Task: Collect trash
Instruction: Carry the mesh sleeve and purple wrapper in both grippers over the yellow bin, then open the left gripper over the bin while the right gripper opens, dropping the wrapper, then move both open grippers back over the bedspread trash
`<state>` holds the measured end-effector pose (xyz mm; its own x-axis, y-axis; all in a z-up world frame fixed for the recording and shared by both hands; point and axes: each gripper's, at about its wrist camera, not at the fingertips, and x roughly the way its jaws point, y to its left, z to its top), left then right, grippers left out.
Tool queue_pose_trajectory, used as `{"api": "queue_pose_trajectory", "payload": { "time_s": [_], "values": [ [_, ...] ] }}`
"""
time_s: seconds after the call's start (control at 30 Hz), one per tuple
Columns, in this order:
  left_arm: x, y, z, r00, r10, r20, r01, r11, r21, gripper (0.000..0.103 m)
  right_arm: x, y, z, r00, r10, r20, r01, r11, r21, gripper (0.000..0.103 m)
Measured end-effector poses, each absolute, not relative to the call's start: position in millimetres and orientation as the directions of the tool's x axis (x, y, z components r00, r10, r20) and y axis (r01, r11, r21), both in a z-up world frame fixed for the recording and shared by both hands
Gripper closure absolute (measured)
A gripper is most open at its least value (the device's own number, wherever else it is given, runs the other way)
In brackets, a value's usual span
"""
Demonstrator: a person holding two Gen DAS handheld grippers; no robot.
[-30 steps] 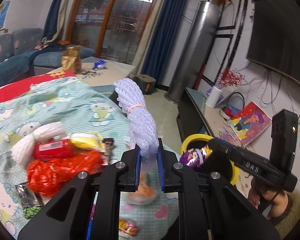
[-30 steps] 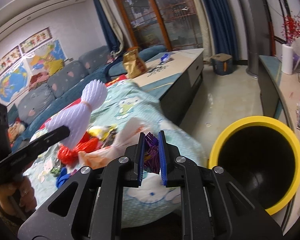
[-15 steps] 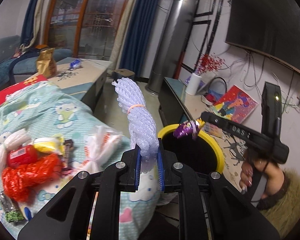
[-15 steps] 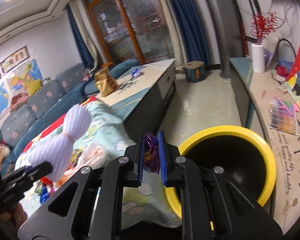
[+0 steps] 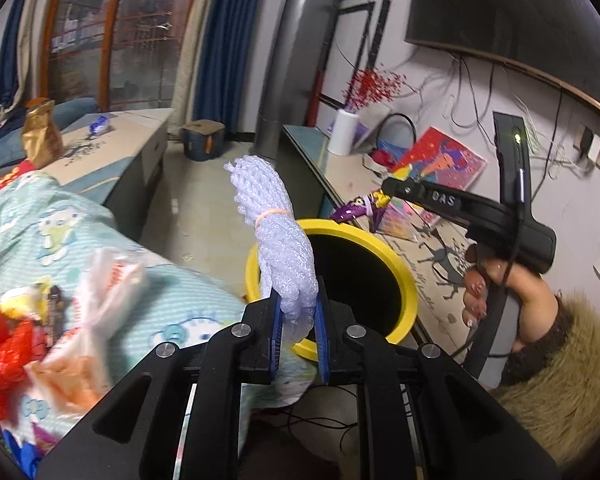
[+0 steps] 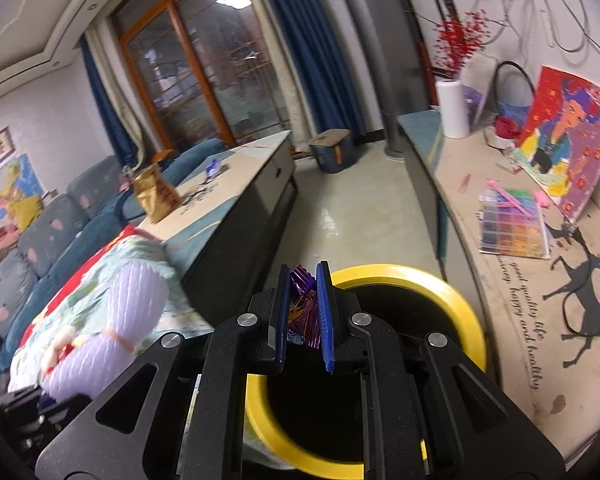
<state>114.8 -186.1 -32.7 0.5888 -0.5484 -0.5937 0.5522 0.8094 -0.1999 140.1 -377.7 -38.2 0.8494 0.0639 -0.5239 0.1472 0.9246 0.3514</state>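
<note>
Drop-off step. Your left gripper (image 5: pixel 296 312) clenches the white foam net (image 5: pixel 278 240); your right gripper (image 6: pixel 304 312) clenches the purple wrapper (image 6: pixel 302 308), both over the yellow bin (image 6: pixel 456 300). Next: release each squarely above its mouth.

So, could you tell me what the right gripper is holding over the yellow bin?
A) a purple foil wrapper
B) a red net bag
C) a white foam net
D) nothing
A: in the right wrist view the purple foil wrapper sits pinched in the right gripper, above the yellow bin; the white foam net is in the left gripper.
</note>
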Motion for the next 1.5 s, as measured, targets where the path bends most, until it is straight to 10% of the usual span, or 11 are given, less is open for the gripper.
{"api": "queue_pose_trajectory", "payload": {
  "time_s": [0.4,0.53,0.73,1.5],
  "values": [
    [138,-249,-82,0.456,-0.580,-0.675,0.619,0.751,-0.227,0.087,145,-420,-67,0.810,0.065,-0.583,0.220,0.888,0.405,0.089],
    [152,-265,-101,0.442,-0.544,-0.713,0.621,0.760,-0.194,0.045,147,-428,-77,0.788,0.079,-0.610,0.244,0.870,0.428,0.076],
    [149,-250,-98,0.480,-0.521,-0.706,0.576,0.794,-0.194,0.009,145,-427,-79,0.783,0.042,-0.621,0.268,0.878,0.396,0.056],
    [114,-148,-18,0.750,-0.391,-0.534,0.371,0.917,-0.150,0.006,133,-338,-28,0.852,0.057,-0.520,0.096,0.960,0.263,0.023]
  ]
}}
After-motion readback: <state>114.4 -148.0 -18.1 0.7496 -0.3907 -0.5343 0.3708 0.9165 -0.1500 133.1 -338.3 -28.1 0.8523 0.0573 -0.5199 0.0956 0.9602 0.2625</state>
